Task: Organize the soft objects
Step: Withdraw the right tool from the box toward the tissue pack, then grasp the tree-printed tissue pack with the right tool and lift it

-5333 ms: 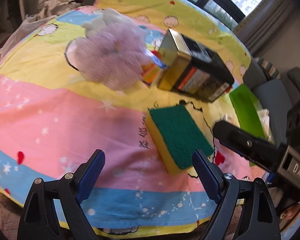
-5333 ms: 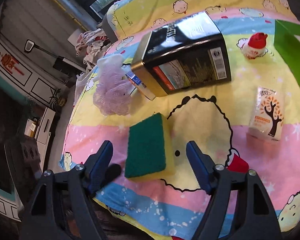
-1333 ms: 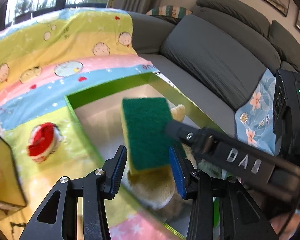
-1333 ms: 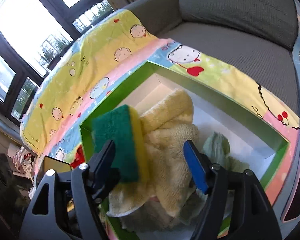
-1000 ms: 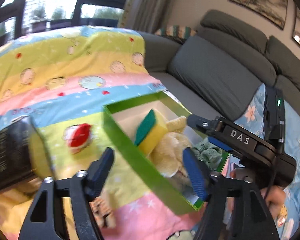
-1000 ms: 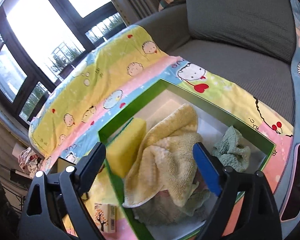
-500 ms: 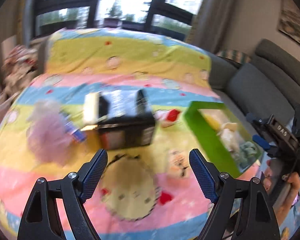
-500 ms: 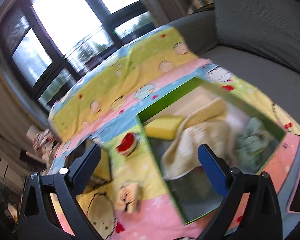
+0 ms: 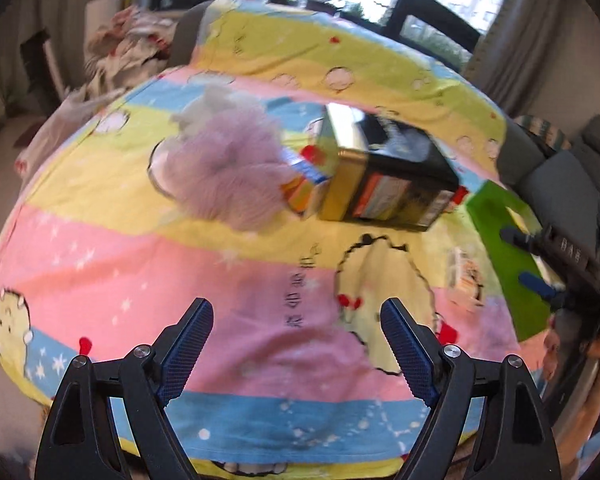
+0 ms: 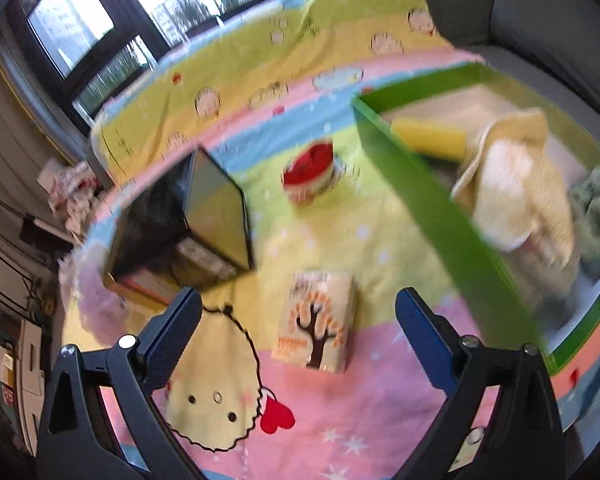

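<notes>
Left gripper [image 9: 296, 344]: spread wide at lower centre of left wrist view, nothing between the blue pads, only the cartoon blanket [image 9: 100, 248] beneath.
Right gripper [image 10: 296, 336]: spread wide at lower centre of right wrist view, holding nothing; seen again at right edge of left wrist view, partly cut off.
Tissue pack [image 10: 316, 320]: tree print, flat on the blanket, between the right jaws' tips in the frame but untouched; blurred smear at centre right in left wrist view.
Purple mesh puff [image 9: 228, 168]: centre left of left wrist view, well beyond the left jaws, blurred by motion; only a pale sliver at far left edge of right wrist view.
Black and gold tin [image 9: 384, 172]: just right of the puff, label unreadable; small carton wedged between the two, details lost in blur.
Red and white small item [image 10: 310, 176]: upper centre of right wrist view, too smeared to identify.
Green box [image 10: 440, 216]: right side of right wrist view, far corner cut off by the frame.
Yellow sponge [image 10: 428, 140]: inside the box near its far left corner, right end tucked behind the towel.
Yellow towel [image 10: 516, 176]: heaped in the box.
Green cloth [image 10: 596, 196]: at right edge, partly cropped.
</notes>
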`<state>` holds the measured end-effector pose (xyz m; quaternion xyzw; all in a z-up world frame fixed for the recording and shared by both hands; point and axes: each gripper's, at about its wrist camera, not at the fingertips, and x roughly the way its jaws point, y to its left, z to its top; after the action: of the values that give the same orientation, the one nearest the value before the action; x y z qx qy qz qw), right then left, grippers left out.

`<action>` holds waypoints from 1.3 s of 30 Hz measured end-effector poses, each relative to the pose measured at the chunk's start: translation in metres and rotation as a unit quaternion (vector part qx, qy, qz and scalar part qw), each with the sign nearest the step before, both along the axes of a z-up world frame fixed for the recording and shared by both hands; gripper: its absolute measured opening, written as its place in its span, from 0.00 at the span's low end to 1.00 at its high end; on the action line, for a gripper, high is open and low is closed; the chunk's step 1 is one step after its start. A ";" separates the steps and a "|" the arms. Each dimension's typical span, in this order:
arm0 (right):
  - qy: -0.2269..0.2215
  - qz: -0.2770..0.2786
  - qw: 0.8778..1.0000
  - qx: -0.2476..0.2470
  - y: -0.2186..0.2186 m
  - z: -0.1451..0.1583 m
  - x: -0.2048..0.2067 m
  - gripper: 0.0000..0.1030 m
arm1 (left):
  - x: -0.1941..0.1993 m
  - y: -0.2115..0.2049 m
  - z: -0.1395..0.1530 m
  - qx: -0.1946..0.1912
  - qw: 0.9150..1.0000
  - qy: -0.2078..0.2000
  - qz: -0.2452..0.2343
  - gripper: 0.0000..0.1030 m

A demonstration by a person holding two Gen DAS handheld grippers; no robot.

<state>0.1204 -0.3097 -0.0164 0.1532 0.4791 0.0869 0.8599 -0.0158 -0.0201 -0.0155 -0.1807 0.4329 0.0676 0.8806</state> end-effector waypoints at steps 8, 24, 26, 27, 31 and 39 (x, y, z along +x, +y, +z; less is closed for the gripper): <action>0.042 -0.009 0.996 -0.077 0.019 -0.037 0.010 0.93 | -0.005 0.010 -0.004 -0.007 1.000 -0.005 0.012 0.84; 0.047 0.052 0.991 -0.110 0.055 -0.050 0.005 0.54 | -0.014 0.032 0.000 -0.007 0.999 -0.018 0.030 0.84; 0.047 0.077 0.992 -0.085 0.062 -0.045 0.001 0.54 | -0.014 0.032 0.000 -0.006 0.999 -0.019 0.030 0.84; 0.045 0.091 0.992 -0.074 0.067 -0.042 -0.003 0.54 | -0.014 0.032 0.000 -0.005 0.999 -0.020 0.031 0.84; 0.033 0.160 0.986 -0.047 0.094 -0.031 -0.017 0.54 | -0.013 0.032 -0.001 0.000 0.999 -0.018 0.037 0.84; 0.035 0.239 0.969 -0.055 0.135 -0.033 -0.032 0.56 | -0.012 0.031 -0.003 -0.014 0.999 -0.021 0.033 0.84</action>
<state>0.0880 -0.1752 -0.0498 -0.0100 0.5359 0.2582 0.8038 -0.0282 0.0109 -0.0183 -0.2082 0.4091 0.0866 0.8842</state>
